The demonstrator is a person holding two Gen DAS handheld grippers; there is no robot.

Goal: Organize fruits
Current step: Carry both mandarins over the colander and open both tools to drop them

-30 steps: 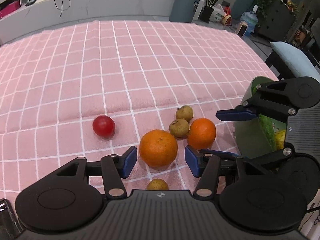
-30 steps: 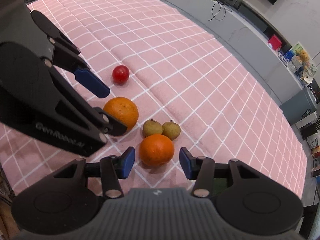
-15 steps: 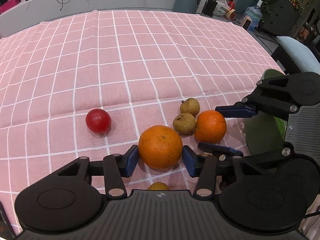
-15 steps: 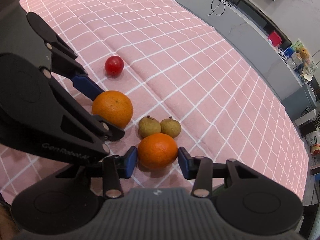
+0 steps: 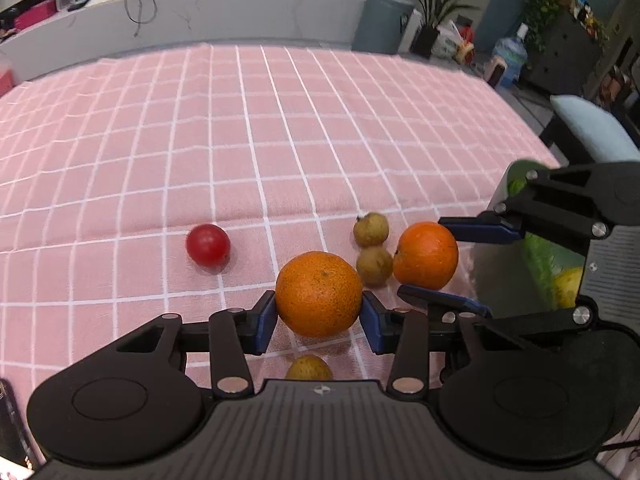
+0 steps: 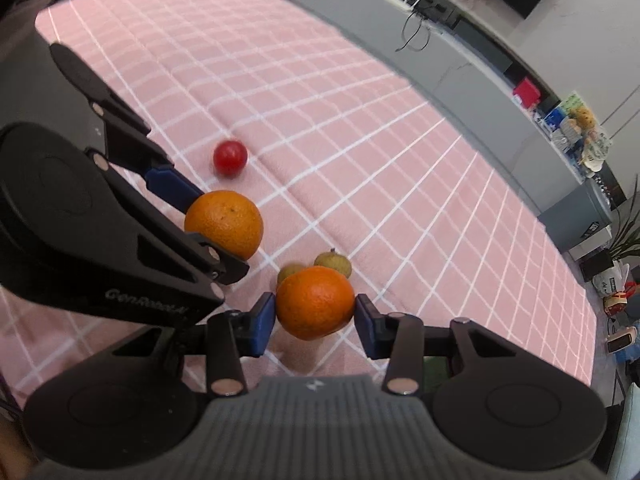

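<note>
A second ago both of my tongs stood spread wide with the fruit lying free ahead of them; now each pair has closed in on an orange. My left tongs [image 5: 319,317] grip the large orange [image 5: 319,294], the blue pads [image 5: 265,322] pressed to both its sides, and it looks raised a little off the pink checked cloth [image 5: 240,140] on the bench. My right tongs [image 6: 315,319] grip the smaller, deeper-coloured orange [image 6: 315,302] the same way, and it too seems lifted, its shadow falling on the cloth beneath. The two small brownish fruits [image 5: 373,249] lie touching each other just beyond and between the two oranges. The red fruit [image 5: 208,245] sits by itself to the left, well apart from the rest. Another small yellowish-brown fruit [image 5: 309,368] lies near me, half hidden under the body of my left tongs. To the right, behind my right tongs, a green container [image 5: 536,256] shows something yellow inside. On the side of my left tongs, seen from the right wrist view, I read pale lettering, "GenRobot.AI" [image 6: 146,302], though the last characters are blurred.
</note>
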